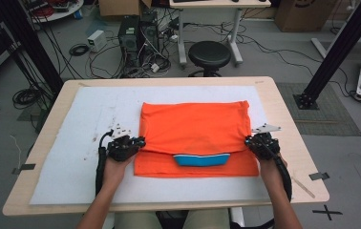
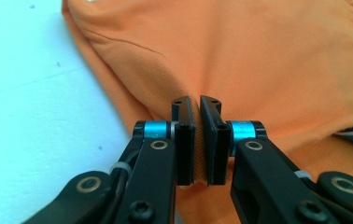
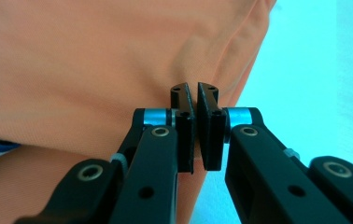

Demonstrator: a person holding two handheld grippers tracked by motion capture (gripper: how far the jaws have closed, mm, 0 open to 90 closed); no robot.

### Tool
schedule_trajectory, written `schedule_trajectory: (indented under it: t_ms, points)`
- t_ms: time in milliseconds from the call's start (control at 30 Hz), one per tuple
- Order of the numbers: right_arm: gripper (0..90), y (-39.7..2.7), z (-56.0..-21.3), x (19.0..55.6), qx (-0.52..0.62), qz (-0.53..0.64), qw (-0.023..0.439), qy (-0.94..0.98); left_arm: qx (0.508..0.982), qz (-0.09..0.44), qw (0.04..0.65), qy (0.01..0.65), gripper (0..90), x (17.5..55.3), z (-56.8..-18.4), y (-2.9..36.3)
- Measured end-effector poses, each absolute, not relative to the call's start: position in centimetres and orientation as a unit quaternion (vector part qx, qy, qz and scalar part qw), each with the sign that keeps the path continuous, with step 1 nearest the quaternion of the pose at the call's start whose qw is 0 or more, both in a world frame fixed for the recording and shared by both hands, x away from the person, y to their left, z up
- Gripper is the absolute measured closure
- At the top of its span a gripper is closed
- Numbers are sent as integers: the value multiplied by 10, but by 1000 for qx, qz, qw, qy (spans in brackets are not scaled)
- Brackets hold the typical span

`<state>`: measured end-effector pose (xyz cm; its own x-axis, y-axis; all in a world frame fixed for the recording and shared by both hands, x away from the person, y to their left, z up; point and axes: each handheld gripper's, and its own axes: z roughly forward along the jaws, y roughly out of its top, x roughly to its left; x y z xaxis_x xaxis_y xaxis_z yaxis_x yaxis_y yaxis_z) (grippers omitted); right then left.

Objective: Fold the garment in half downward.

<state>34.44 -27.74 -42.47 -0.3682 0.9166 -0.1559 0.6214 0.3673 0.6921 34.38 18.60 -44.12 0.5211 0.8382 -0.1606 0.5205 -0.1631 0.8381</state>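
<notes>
An orange shirt (image 1: pixel 195 129) lies folded on the white mat (image 1: pixel 73 162), its blue-and-white collar (image 1: pixel 201 159) peeking out under the folded front edge. My left gripper (image 1: pixel 140 141) pinches the fold's left end. In the left gripper view the jaws (image 2: pixel 196 105) are shut with a ridge of orange cloth (image 2: pixel 258 56) between the pads. My right gripper (image 1: pixel 249 141) holds the fold's right end. In the right gripper view its jaws (image 3: pixel 194 91) are shut on the shirt's edge (image 3: pixel 95 60), with the white mat (image 3: pixel 305 70) to the right.
The mat covers most of a wooden table (image 1: pixel 295 157). Small dark specks (image 1: pixel 119 128) dot the mat left of the shirt. A black stool (image 1: pixel 209 55), cables and computer cases (image 1: pixel 138 33) stand on the floor beyond the table's far edge.
</notes>
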Motion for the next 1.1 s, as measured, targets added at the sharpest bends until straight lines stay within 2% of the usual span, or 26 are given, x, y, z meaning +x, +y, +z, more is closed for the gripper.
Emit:
schedule_trajectory:
  t_ms: [167, 333, 367, 433, 533, 633, 833, 967, 1067, 1100]
  points:
    - [867, -277, -414, 333, 493, 274, 262, 783, 751, 151, 454, 455, 842, 340, -442, 191]
    - [830, -282, -426, 333, 512, 272, 216, 786, 754, 144, 435, 471, 836, 340, -451, 196]
    - [798, -283, -430, 334, 515, 270, 211, 786, 753, 143, 432, 475, 792, 340, -452, 197]
    - [732, -286, -432, 334, 520, 290, 209, 776, 746, 146, 433, 485, 632, 340, -454, 199]
    - [684, -291, -427, 330, 522, 316, 233, 758, 734, 151, 441, 494, 524, 340, -453, 204]
    - [608, -296, -424, 332, 532, 323, 248, 742, 726, 153, 452, 496, 472, 340, -453, 206]
    - [517, -301, -438, 344, 560, 315, 214, 736, 716, 154, 464, 499, 411, 339, -450, 206]
    - [541, -302, -448, 348, 569, 315, 191, 735, 721, 141, 452, 506, 409, 341, -455, 204]
    - [596, -303, -449, 346, 567, 325, 188, 733, 729, 141, 439, 506, 417, 342, -455, 201]
    - [626, -303, -449, 346, 568, 326, 183, 733, 732, 138, 436, 504, 444, 342, -456, 199]
